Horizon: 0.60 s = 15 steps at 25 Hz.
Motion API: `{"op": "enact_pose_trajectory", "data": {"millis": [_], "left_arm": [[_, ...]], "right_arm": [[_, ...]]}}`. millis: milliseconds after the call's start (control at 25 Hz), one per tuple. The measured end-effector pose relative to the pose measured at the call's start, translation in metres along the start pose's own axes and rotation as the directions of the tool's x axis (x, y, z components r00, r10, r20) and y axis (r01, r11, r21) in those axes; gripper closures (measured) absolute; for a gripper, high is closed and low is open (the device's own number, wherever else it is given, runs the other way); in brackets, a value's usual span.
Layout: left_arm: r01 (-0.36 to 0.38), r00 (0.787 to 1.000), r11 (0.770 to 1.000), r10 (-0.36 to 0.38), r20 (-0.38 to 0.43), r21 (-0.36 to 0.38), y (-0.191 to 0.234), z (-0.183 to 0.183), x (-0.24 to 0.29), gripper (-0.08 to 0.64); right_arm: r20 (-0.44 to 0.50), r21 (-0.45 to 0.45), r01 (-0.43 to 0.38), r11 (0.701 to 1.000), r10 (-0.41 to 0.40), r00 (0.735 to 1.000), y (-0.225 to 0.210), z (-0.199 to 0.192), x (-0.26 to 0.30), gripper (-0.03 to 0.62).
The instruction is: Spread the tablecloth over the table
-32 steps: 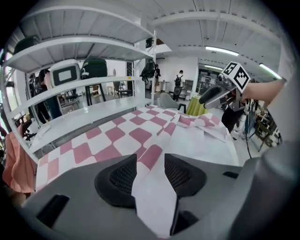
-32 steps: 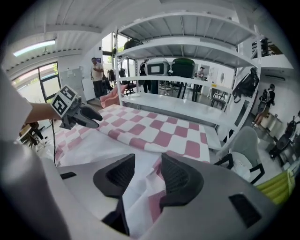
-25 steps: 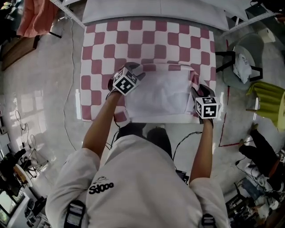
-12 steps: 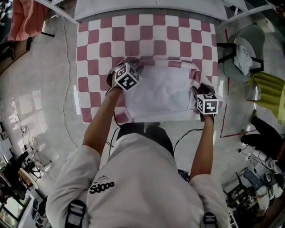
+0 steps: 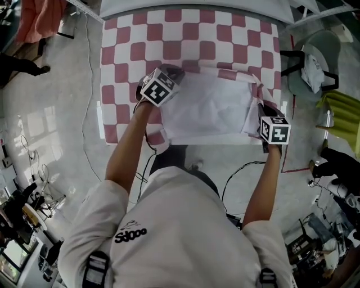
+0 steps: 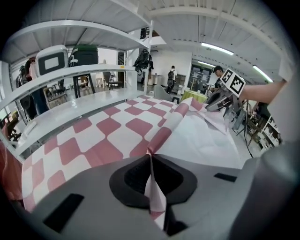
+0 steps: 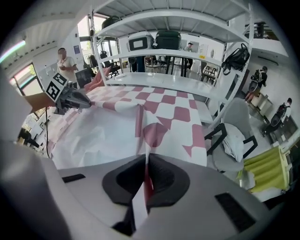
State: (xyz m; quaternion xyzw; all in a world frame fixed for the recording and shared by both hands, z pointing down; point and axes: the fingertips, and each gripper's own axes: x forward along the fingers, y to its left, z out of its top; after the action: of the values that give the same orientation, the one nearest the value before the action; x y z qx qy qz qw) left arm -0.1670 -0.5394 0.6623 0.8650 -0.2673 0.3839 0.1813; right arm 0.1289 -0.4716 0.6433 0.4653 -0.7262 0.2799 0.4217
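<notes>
The left gripper point(image 6: 151, 157) had just been closing its jaws, and they were clenched on a raised fold of the pink-and-white checked tablecloth point(image 5: 191, 34), toward the near left of the table point(image 5: 194, 7). The right gripper point(image 7: 146, 161), its jaws also just closed, pinched the cloth's edge by the table's near right corner. Between the two, the cloth lay folded back, white underside up, over the table's near half. The rest lay flat over the far half, checks up.
</notes>
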Motion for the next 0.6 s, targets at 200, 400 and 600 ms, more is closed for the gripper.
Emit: {"op": "enact_pose_trajectory", "data": {"millis": [200, 400, 600], "left_arm": [[-0.010, 0.999, 1.000, 0.011, 0.051, -0.029, -0.027, 0.004, -0.024, 0.523], [0.001, 0.987, 0.991, 0.020, 0.157, -0.137, -0.068, 0.000, -0.055, 0.525], [-0.011, 0.977, 0.988, 0.043, 0.208, -0.154, -0.126, -0.010, -0.091, 0.525]], "right_arm": [[0.079, 0.025, -0.005, 1.000, 0.003, 0.997, -0.001, -0.010, -0.044, 0.560], [0.138, 0.006, 0.011, 1.000, -0.012, 0.990, 0.007, -0.040, -0.090, 0.560], [0.206, 0.001, 0.029, 1.000, -0.029, 0.978, 0.014, -0.077, -0.142, 0.560]]}}
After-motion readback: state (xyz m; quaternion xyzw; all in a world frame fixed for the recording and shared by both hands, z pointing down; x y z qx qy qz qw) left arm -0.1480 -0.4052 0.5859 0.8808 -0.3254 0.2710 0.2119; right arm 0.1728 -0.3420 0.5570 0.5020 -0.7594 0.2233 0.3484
